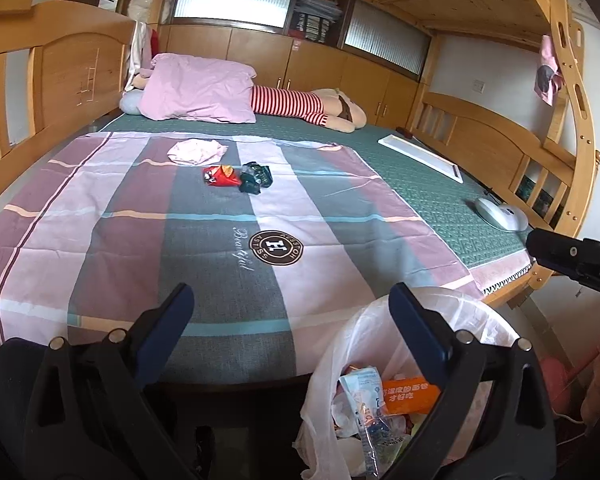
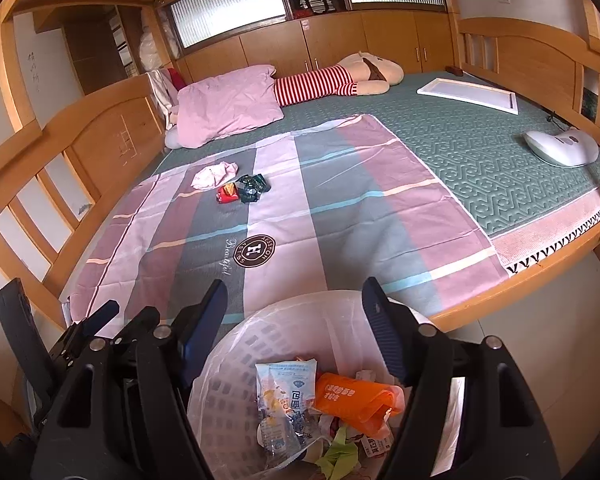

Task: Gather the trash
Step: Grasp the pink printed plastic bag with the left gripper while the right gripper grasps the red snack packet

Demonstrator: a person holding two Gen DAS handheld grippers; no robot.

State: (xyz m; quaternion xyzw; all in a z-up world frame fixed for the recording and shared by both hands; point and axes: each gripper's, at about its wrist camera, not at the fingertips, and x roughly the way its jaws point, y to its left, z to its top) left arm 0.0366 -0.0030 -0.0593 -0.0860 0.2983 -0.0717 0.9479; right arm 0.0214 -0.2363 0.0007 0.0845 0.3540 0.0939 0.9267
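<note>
Both grippers, left gripper (image 1: 292, 320) and right gripper (image 2: 294, 320), are held open and empty. The red wrapper (image 1: 219, 176) and dark wrapper (image 1: 255, 178) are judged light and crinkly. They should be pinched at a raised fold.

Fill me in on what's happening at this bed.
A person is clearing trash off the bed with a gripper in each hand. Both the left gripper and the right gripper hang open and empty above the lined trash bin, which already holds an orange wrapper and other packets. A red wrapper, a dark wrapper and a crumpled pink piece are not yet collected from the bedsheet.
</note>
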